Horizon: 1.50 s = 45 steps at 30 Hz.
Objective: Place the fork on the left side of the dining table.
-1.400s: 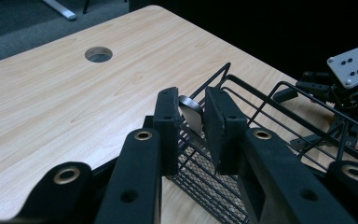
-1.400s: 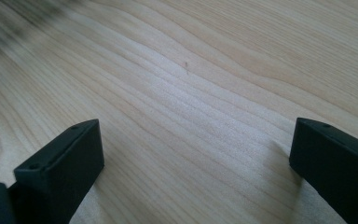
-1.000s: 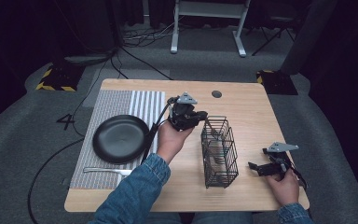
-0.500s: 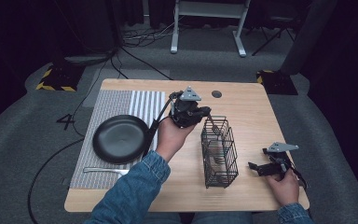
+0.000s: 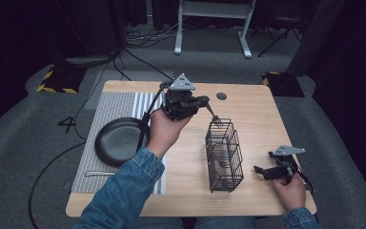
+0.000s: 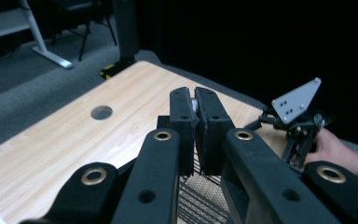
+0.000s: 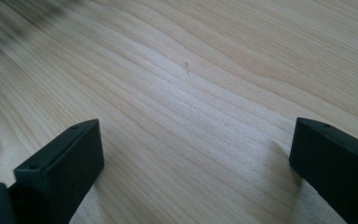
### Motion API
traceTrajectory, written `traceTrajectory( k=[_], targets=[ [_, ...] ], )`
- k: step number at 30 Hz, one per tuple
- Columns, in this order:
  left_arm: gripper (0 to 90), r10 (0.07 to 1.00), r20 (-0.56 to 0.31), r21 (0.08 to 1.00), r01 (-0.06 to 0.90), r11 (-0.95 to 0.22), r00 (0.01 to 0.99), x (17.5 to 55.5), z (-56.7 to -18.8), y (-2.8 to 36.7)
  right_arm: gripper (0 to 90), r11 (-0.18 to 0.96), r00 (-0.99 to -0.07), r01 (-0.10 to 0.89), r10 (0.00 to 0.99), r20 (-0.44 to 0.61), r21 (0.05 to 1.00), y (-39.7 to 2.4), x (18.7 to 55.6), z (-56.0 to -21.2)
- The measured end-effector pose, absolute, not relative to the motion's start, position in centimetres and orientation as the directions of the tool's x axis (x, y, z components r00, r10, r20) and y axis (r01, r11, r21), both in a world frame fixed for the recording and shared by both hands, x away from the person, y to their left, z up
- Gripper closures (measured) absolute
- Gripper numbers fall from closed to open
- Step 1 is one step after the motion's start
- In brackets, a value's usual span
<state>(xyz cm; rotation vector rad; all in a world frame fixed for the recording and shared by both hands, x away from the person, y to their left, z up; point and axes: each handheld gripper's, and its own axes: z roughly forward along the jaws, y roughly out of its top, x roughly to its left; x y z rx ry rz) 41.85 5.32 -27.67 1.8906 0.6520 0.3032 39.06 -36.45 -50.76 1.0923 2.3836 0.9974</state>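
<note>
Left gripper (image 5: 205, 102) raised above the table's (image 5: 267, 119) middle, clenched on a fork (image 5: 213, 114): handle between the pads, tines slanting down just over the wire basket's (image 5: 224, 160) far rim. Right gripper (image 5: 262, 171) near the right edge, jaws wide apart, holding nothing.

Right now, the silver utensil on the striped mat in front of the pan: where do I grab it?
Grip the utensil mid-shaft, straight down from above, jaws across its narrow width. It lies flat on the mat, lengthwise left to right, clear of the pan. Handle end: can't tell.
</note>
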Motion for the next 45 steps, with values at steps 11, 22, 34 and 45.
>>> traceTrajectory(
  k=[11,22,34,45],
  targets=[
    [86.6,0.632,-0.053,0.932,0.266,-0.247,0.773,41.0,-25.0,9.1,2.9,0.459,-0.649,0.527,0.761,-0.01,0.716,-36.4,39.1,-50.8],
    [86.6,0.725,-0.067,0.934,0.299,-0.197,0.685,42.1,-24.2,13.8,3.0,0.459,-0.649,0.526,0.761,-0.011,0.716,-36.4,39.1,-50.8],
    [86.6,0.788,-0.08,0.929,0.332,-0.163,0.61,43.6,-24.4,17.7,3.0,0.459,-0.649,0.526,0.761,-0.011,0.716,-36.4,39.1,-50.8],
    [86.6,0.837,-0.132,0.923,0.374,-0.092,0.532,45.6,-25.3,21.9,3.3,0.457,-0.647,0.526,0.762,-0.01,0.717,-36.4,39.1,-50.8]
  ],
)
